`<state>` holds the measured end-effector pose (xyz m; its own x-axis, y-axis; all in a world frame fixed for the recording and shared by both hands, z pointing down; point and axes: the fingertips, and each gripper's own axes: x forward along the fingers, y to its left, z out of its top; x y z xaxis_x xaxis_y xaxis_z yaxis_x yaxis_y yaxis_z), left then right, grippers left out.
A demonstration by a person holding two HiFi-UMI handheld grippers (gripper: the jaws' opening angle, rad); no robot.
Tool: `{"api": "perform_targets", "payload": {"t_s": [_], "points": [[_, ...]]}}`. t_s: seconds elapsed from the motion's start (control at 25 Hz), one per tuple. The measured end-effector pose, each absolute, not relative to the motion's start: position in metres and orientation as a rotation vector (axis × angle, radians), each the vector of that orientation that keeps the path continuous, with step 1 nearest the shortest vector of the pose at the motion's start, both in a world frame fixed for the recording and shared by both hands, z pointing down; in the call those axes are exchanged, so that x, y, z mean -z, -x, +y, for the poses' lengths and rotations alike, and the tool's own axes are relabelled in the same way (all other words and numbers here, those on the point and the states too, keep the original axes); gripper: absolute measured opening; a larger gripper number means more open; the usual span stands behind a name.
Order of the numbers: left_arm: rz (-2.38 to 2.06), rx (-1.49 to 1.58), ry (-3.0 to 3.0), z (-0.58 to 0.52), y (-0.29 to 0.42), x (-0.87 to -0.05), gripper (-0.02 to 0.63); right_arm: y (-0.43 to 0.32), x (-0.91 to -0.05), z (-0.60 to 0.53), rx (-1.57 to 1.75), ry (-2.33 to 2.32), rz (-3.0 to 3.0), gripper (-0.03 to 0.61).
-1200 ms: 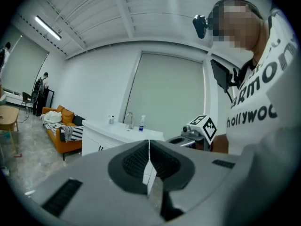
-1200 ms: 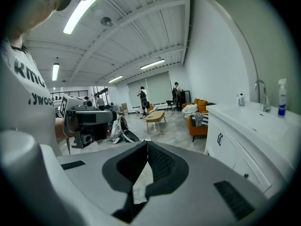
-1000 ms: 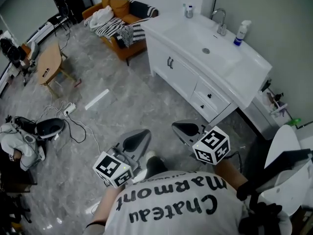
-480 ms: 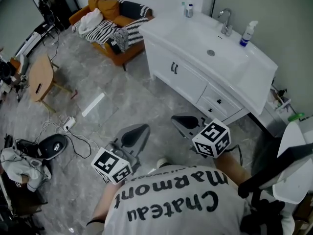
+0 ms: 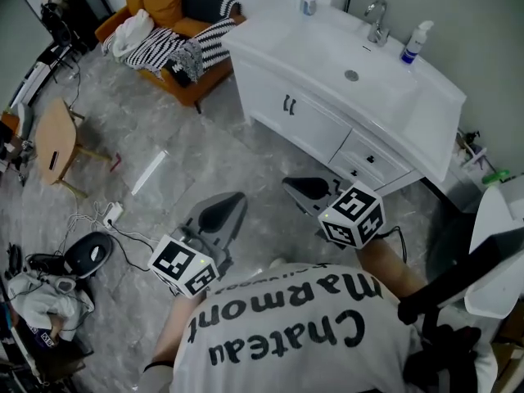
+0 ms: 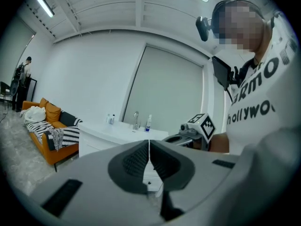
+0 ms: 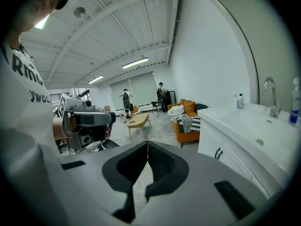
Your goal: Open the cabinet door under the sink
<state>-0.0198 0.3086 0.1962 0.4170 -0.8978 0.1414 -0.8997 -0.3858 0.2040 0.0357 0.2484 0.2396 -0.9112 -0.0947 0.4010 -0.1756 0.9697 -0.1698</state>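
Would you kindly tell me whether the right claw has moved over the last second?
Yes. The right claw has come closer to the white sink cabinet ahead of it.

Bare grey floor (image 5: 246, 158) is lying open between the left gripper (image 5: 233, 203), the right gripper (image 5: 296, 187) and the cabinet doors (image 5: 286, 109), giving a straight path in. The countertop (image 5: 266, 39) is overhanging the doors. An orange sofa (image 5: 176, 56) is crowding the cabinet's left end; a chair (image 5: 491, 260) is hemming the person's right side. Loose cables (image 5: 123, 219) are trailing at far left.
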Motion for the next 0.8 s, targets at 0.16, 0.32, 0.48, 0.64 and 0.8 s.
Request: {"api": "perform_targets", "payload": {"t_s": [0.16, 0.32, 0.48, 0.64, 0.8], "points": [[-1.555, -0.038, -2.456, 0.292, 0.022, -0.200, 0.011, -0.032, -0.243, 0.237, -0.293, -0.222, -2.715, 0.012], [-1.537, -0.042, -2.463, 0.275, 0.021, -0.202, 0.011, -0.030, -0.242, 0.225, -0.297, -0.230, -2.715, 0.012], [-1.537, -0.055, -2.458, 0.253, 0.022, -0.206, 0.011, -0.027, -0.246, 0.204, -0.289, -0.211, -2.707, 0.012], [-1.569, -0.081, -2.444, 0.221, 0.028, -0.204, 0.011, -0.018, -0.243, 0.165, -0.285, -0.191, -2.714, 0.012], [-1.599, -0.090, -2.423, 0.178, 0.034, -0.199, 0.011, -0.009, -0.236, 0.118, -0.281, -0.156, -2.733, 0.012]]}}
